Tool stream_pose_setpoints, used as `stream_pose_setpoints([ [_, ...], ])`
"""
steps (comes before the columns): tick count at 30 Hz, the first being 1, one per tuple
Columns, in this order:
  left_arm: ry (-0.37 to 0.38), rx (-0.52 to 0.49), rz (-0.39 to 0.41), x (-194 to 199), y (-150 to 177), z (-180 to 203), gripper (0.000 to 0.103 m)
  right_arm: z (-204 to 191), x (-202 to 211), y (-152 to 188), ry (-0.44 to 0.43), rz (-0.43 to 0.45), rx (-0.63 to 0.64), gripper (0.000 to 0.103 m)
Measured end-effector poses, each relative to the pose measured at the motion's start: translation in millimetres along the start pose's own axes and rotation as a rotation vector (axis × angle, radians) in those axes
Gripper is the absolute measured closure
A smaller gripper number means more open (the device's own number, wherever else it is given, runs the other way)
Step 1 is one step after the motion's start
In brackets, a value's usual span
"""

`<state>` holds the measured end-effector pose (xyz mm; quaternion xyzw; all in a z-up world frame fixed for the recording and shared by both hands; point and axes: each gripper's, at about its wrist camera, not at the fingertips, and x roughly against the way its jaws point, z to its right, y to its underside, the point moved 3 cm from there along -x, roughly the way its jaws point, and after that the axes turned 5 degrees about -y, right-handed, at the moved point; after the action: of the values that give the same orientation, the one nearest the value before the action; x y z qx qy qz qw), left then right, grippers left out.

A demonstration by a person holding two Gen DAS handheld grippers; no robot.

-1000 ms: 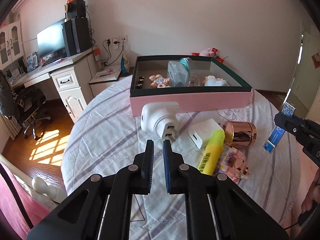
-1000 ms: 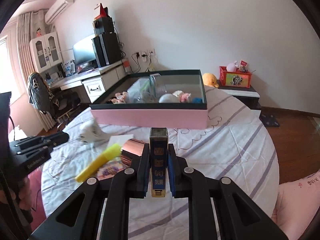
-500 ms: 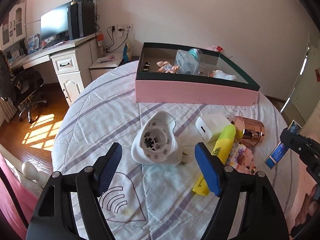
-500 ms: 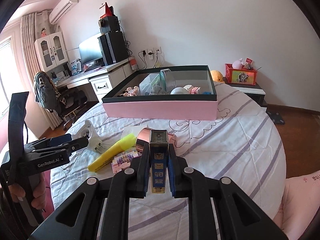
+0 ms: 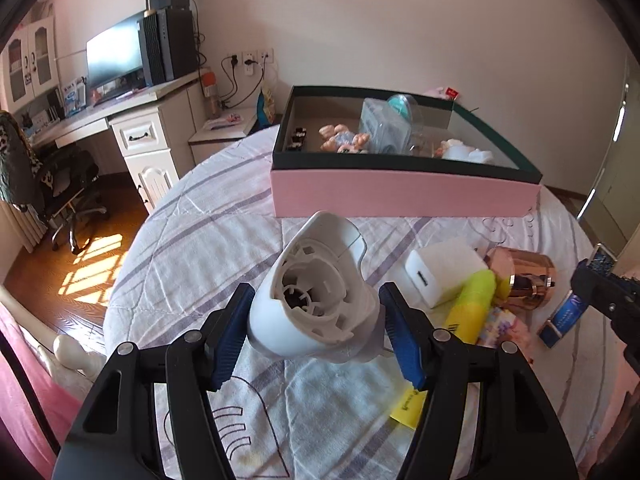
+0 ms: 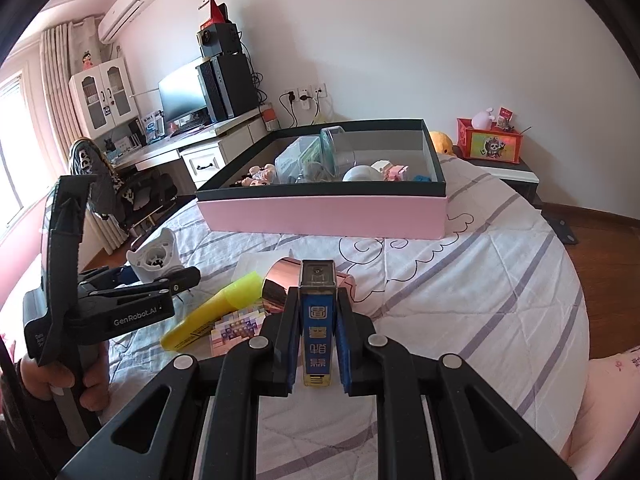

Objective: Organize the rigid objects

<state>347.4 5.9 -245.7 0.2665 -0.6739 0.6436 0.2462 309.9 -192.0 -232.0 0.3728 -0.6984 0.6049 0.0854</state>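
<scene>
white adapter: matt plastic
copper cylinder: glossy metal
bed cover: quilted cloth
pink box: matt card
floor: polished wood
yellow highlighter: smooth plastic

A home bedroom that doubles as a study is shown. A round surface covered by a white quilted spread with purple stripes is seen in the foreground – whether bed or table cannot be told. Against the pale wall a white desk with drawers is set, and on it a dark flat monitor and a black computer tower are placed. A white wall-mounted air conditioner, beige curtains, a white glass-fronted cabinet and warm wooden flooring are also visible – all domestic furnishings.
</scene>
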Motion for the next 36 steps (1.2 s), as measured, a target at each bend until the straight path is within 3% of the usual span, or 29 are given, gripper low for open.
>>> stream_pose_setpoints([
  [5, 0.019, -0.011, 0.135, 59, -13, 13, 0.038, -17, 16, -8, 0.009, 0.044, 0.033, 0.087],
  [10, -0.011, -0.029, 0.259, 109, -21, 22, 0.038, -36, 39, -22, 0.023, 0.105, 0.073, 0.087],
  [19, -0.027, -0.040, 0.326, 142, -27, 23, 0.038, -55, 72, -40, 0.040, 0.185, 0.113, 0.087],
  [27, 0.001, -0.061, 0.279, 111, -47, 26, 0.038, -45, 60, -54, 0.042, 0.170, 0.123, 0.087],
  [36, 0.019, -0.099, 0.165, 9, -114, 29, 0.038, 12, -6, -108, 0.066, 0.103, 0.102, 0.087],
])
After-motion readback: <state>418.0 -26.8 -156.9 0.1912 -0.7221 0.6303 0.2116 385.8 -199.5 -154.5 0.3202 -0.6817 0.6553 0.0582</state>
